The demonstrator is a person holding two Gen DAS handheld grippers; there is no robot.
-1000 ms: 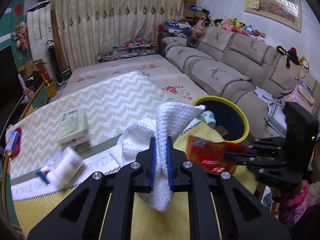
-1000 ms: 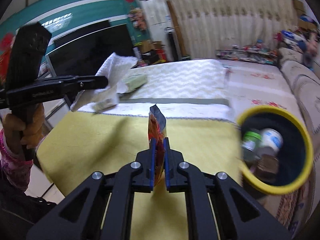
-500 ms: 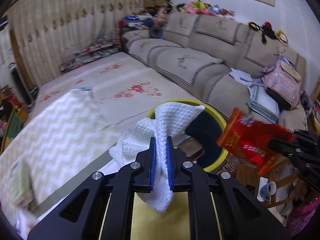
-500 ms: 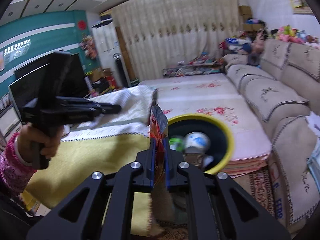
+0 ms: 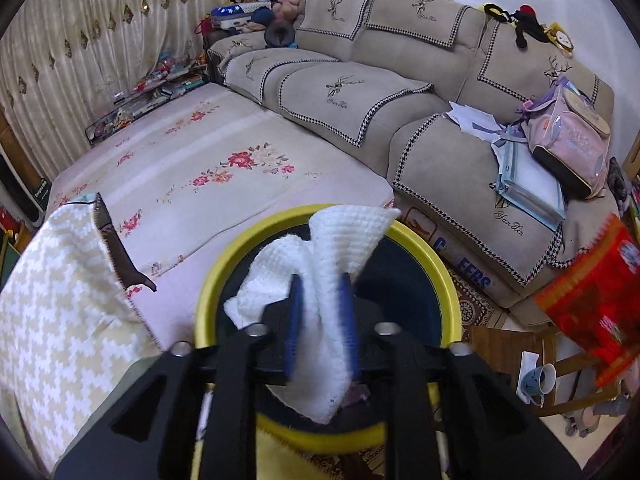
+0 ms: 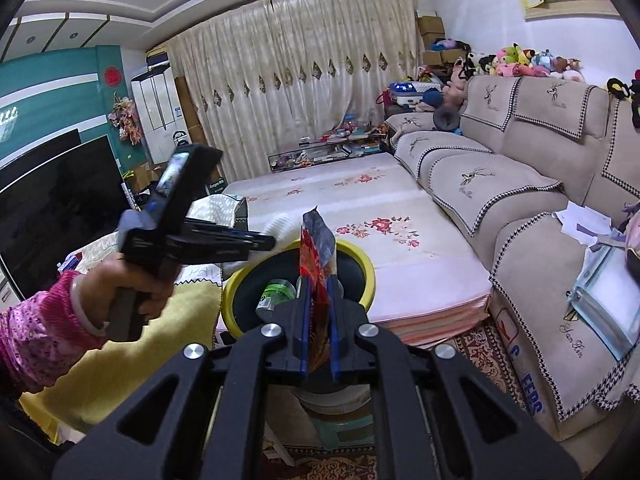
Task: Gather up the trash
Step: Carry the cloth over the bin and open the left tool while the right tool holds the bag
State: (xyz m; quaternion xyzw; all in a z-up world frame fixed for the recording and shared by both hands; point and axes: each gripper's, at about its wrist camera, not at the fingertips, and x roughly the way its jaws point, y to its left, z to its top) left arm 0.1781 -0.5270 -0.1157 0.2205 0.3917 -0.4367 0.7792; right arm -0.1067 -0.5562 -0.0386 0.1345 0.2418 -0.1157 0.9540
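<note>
The left hand-held gripper (image 5: 320, 320) was seen tilted steeply down over the yellow-rimmed bin (image 5: 424, 248), and its jaws were opening, with the white cloth (image 5: 340, 248) between the blue pads and hanging over the bin's dark inside. Whether the pads were pressed on the cloth could not be told; a gap was visible on one side.

From the right wrist view, the left gripper was found gripped by a hand (image 6: 136, 284) in a pink patterned sleeve (image 6: 36, 340), wrist bent, the tool aimed towards the bin (image 6: 360, 264) from the left.

The right hand-held gripper (image 6: 318, 320) was clenched on a red snack wrapper (image 6: 316, 256), held upright on its edge between the pads. It was pointed gently downward, just short of the bin. A green-labelled bottle (image 6: 276, 292) was made out inside the bin. The same wrapper (image 5: 592, 304) was caught, blurred, at the right edge of the left view, beside the sofa (image 5: 400, 92).
</note>
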